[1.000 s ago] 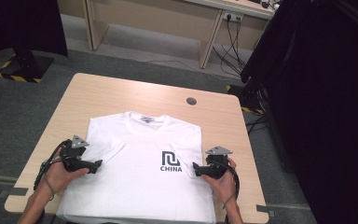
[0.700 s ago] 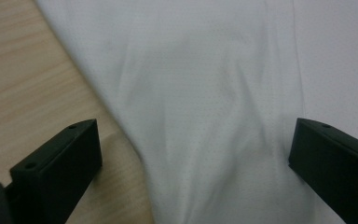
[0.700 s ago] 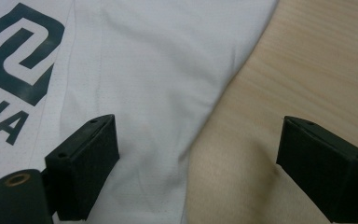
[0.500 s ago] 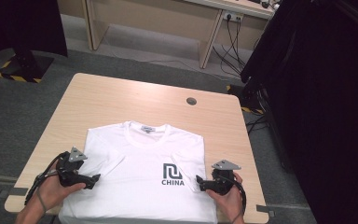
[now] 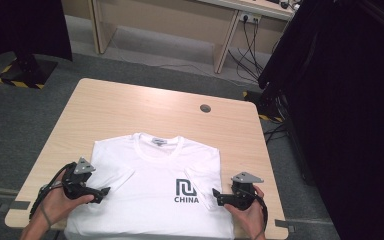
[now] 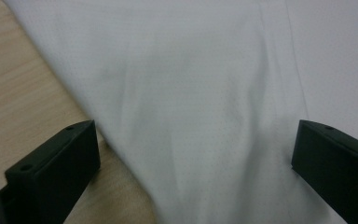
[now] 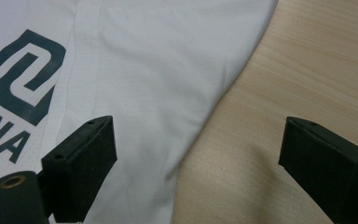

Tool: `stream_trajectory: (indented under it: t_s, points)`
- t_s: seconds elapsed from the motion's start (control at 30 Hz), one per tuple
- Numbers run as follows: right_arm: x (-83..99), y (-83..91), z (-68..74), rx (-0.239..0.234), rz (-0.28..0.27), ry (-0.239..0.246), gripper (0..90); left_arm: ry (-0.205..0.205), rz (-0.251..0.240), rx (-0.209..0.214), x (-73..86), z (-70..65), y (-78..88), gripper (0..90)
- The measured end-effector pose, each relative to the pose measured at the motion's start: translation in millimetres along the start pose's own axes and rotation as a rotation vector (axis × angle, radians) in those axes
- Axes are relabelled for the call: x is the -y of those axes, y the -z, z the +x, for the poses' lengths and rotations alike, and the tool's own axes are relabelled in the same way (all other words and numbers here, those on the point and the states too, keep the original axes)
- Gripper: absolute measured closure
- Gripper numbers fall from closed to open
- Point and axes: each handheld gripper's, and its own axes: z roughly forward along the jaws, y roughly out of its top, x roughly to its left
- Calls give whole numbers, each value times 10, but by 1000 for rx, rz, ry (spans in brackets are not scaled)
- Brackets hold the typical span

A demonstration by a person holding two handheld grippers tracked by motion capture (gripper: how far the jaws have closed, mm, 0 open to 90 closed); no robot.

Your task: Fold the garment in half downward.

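A white T-shirt (image 5: 150, 200) with a dark "CHINA" logo (image 5: 186, 190) lies flat on the wooden table (image 5: 130, 110), collar away from me and sleeves folded in. My left gripper (image 5: 104, 192) is at the shirt's left edge, open, jaws pointing inward. In the left gripper view its jaws (image 6: 193, 158) stand wide over the white cloth (image 6: 191, 93), touching nothing. My right gripper (image 5: 215, 198) rests at the shirt's right edge, also open. In the right gripper view its jaws (image 7: 198, 154) straddle the shirt's edge (image 7: 144, 60) and bare wood (image 7: 307, 60).
A round cable hole (image 5: 205, 108) sits in the far part of the table. Bare wood lies beyond the collar. A black curtain (image 5: 340, 100) stands to the right, and desk legs with cables (image 5: 250, 45) stand behind. The shirt's hem reaches the table's near edge.
Both hands and their grippers have moved toward the near edge of the table, and the shirt lies nearer to me than before. The jaws look equally wide throughout.
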Motion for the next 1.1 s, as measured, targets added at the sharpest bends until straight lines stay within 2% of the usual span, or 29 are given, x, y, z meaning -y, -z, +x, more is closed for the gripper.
stream_trajectory:
  t_s: [0.13, 0.33, 0.43, 0.53, 0.6, 0.73, 0.83, 0.97, 1.1]
  points:
    - [-25, -25, -51, -6, 4, -7, 109, 32, -18, 19, -9, 35, 13, 45]
    - [-90, -65, -111, -19, 3, -9, 90, 25, -36, 6, -59, 97, 52, 60]
    - [-132, -95, -133, -27, -1, -6, 83, 12, -16, -35, -111, 155, 64, 63]
    - [-179, -129, -159, -35, -6, -7, 71, 23, -30, -49, -173, 233, 47, 58]
    - [-206, -147, -171, -36, -13, -9, 74, 32, -33, -71, -231, 300, 15, 54]
    - [-250, -181, -230, -27, -10, -21, 92, 53, -31, -75, -316, 399, -79, 57]
    - [-298, -210, -298, -11, -13, -34, 119, 65, -26, -92, -357, 460, -138, 62]
    - [-366, -262, -352, -20, -19, -48, 165, 63, -11, -88, -408, 506, -233, 109]
    - [-448, -328, -382, -33, -35, -56, 221, 91, -4, -87, -445, 565, -299, 123]
